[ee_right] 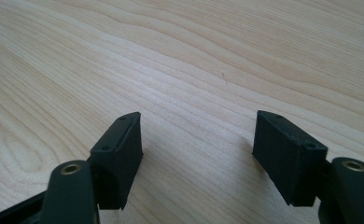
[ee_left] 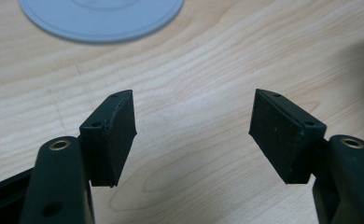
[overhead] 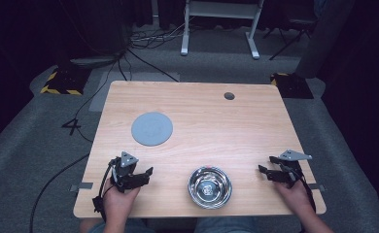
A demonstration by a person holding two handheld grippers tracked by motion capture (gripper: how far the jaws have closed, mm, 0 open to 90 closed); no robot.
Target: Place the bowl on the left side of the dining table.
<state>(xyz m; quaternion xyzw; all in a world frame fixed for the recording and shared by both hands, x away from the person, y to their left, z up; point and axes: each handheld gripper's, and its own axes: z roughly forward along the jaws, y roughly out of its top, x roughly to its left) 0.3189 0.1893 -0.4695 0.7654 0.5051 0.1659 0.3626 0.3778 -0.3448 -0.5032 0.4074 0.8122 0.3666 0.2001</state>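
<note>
Both tongs (overhead: 147,171) (overhead: 261,169) gape beside steel bowl (overhead: 210,187).

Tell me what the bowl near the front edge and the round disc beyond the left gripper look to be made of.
The bowl looks like polished metal, probably stainless steel: its inside mirrors the light in bright and dark rings. The disc is matte pale grey-blue and flat with a faint raised ring; it could be plastic, silicone or glazed ceramic, and the look does not settle which. Both rest on the light wood-grain table, likely laminate.
</note>
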